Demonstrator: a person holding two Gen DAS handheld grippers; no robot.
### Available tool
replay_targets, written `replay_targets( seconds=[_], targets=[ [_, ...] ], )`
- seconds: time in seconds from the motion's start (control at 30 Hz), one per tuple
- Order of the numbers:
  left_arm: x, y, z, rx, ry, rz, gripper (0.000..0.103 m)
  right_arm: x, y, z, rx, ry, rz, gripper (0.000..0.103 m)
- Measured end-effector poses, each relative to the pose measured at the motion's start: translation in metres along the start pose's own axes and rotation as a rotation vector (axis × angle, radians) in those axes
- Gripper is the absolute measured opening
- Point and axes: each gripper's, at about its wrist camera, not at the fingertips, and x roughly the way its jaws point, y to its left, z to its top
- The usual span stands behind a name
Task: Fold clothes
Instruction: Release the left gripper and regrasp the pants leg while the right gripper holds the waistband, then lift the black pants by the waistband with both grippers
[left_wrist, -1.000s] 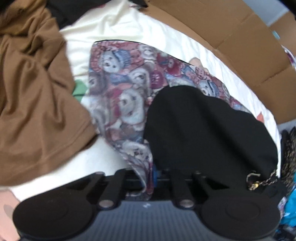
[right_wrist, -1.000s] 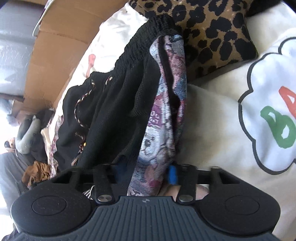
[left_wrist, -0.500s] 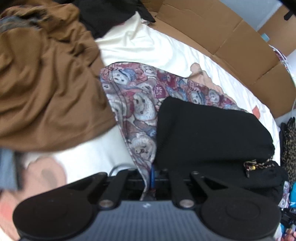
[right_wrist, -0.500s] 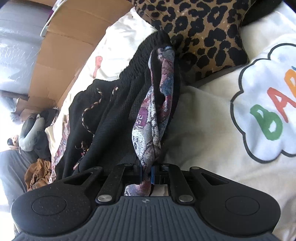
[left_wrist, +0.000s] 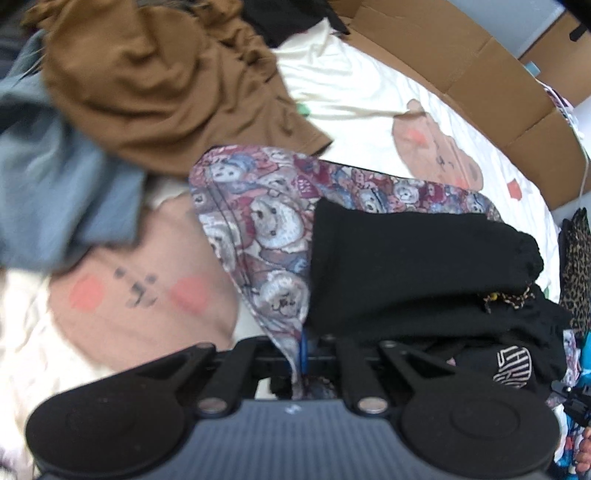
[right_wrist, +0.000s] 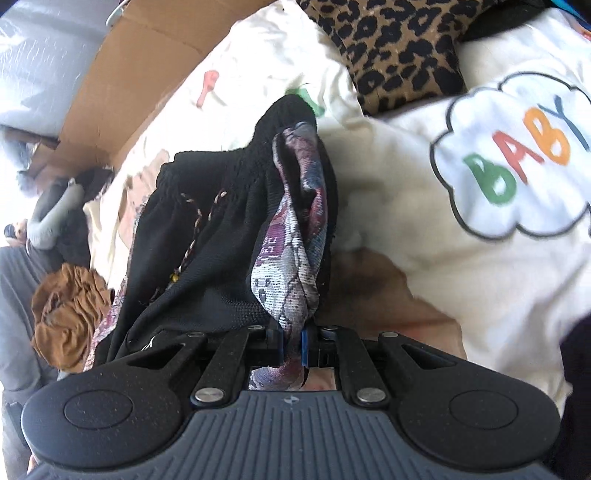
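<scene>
A garment with a bear print outside and a black lining lies folded on the cream bed sheet. My left gripper is shut on its near printed edge, the cloth pinched between the blue pads. In the right wrist view the same garment rises in a bunched ridge, black knit to the left with a drawstring. My right gripper is shut on the printed fold.
A brown garment and a blue-grey one lie heaped at the left. A cardboard wall runs along the bed's far side. A leopard-print cushion and a white "BABY" cloud print lie beyond my right gripper.
Both grippers have pulled the garment toward me across the bed. My right gripper, open a second ago, has shut on the printed fold. The brown garment has receded to the upper left.
</scene>
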Motion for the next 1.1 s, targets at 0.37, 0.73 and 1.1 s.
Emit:
replay_targets(
  seconds=[0.37, 0.73, 1.1],
  targets=[
    [-0.025, 0.034, -0.066, -0.077, 0.036, 0.005, 0.004, -0.016, -0.001, -0.040, -0.054, 0.022, -0.035, 0.006],
    [-0.027, 0.051, -0.093, -0.099, 0.096, 0.029, 0.004, -0.014, -0.021, -0.064, -0.002, 0.072, -0.082, 0.007],
    [-0.045, 0.056, -0.077, -0.105, 0.127, 0.101, 0.018, -0.042, -0.011, -0.061, -0.027, -0.011, -0.108, 0.029]
  ],
)
